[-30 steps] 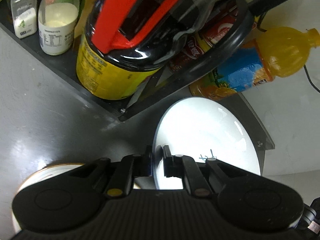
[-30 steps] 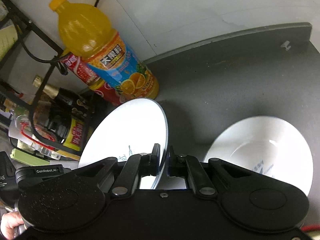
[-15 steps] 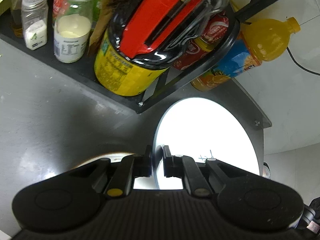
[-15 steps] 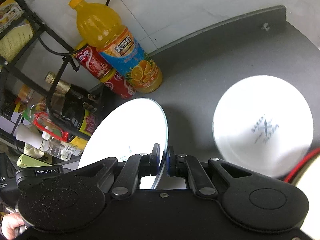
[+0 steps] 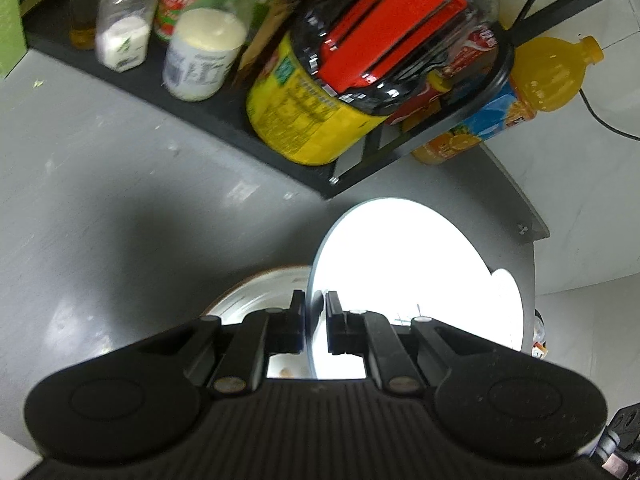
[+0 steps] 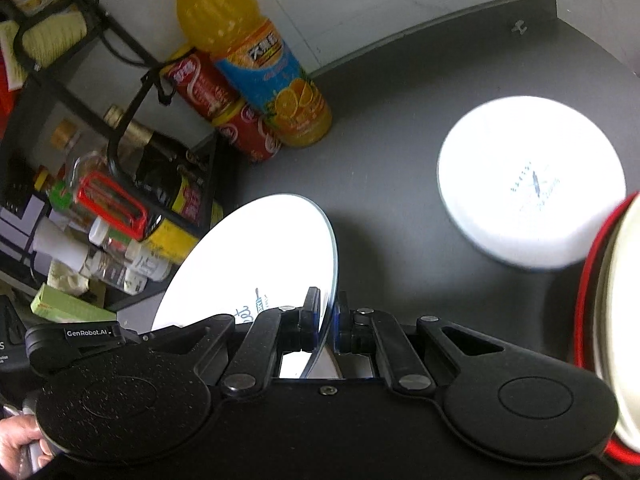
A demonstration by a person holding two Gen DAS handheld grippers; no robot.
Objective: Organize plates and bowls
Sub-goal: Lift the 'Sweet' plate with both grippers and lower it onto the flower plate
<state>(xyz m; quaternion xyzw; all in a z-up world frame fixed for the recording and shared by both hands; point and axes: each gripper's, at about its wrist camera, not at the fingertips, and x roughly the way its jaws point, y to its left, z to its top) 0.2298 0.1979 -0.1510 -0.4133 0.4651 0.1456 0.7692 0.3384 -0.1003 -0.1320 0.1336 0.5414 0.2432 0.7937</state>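
Note:
A white plate with a small blue mark [image 5: 400, 280] is held on edge above the dark table, gripped from two sides. My left gripper [image 5: 316, 312] is shut on its near rim. In the right wrist view the same plate [image 6: 256, 256] tilts to the left, and my right gripper [image 6: 329, 312] is shut on its opposite rim. A second white plate [image 6: 528, 180] lies flat on the table to the right. A bowl with a brown rim [image 5: 256, 292] sits below the held plate. A red-rimmed bowl [image 6: 612, 320] fills the right edge.
A black wire rack [image 5: 280, 152] holds a yellow-labelled dark bottle [image 5: 312, 120], spice jars [image 5: 124, 36] and a white jar [image 5: 204, 56]. An orange juice bottle [image 6: 256, 60] and red cans [image 6: 224, 112] stand by the wall. A hand [image 6: 16, 436] shows at the lower left.
Both grippers carried the held plate away from the rack. The flat plate slid further into the right view, the red-rimmed bowl entered at its right edge, and the brown-rimmed bowl came under the plate.

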